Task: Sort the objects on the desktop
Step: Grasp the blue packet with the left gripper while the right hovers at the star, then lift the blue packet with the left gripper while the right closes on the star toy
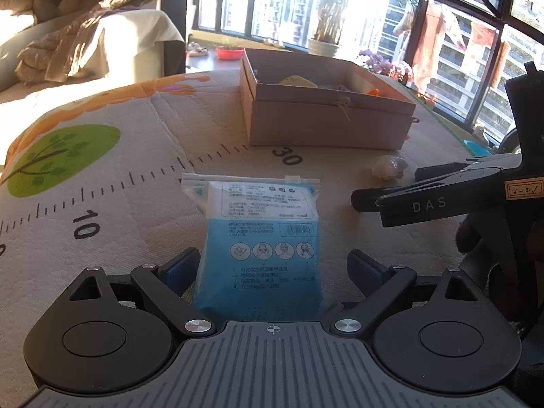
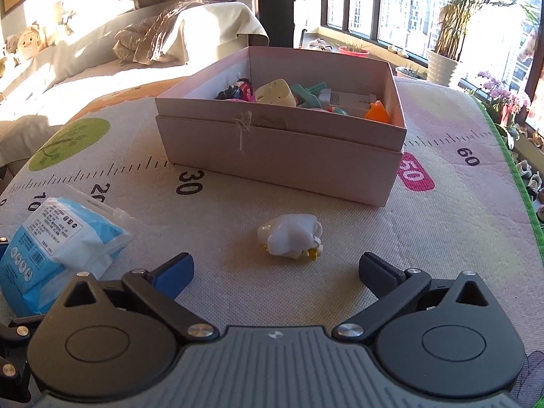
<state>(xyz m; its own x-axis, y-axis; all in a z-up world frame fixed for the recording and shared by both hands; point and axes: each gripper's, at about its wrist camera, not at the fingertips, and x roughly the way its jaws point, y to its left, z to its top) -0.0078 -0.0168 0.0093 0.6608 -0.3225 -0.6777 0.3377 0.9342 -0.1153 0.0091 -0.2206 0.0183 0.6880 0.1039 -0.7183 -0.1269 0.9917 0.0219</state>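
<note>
A blue and white zip packet lies on the printed mat between the fingers of my left gripper, which stands open; its pads do not press on the packet. The same packet shows at the left of the right wrist view. A small white toy with yellow bits lies on the mat just ahead of my right gripper, which is wide open with nothing between its fingers. Behind both stands an open cardboard box holding several toys. In the left wrist view the right gripper's black fingers reach in from the right.
The mat bears a ruler print and a green tree. A sofa with blankets lies beyond it at the left. Windows, potted plants and a red bowl line the back. The mat's green edge runs along the right.
</note>
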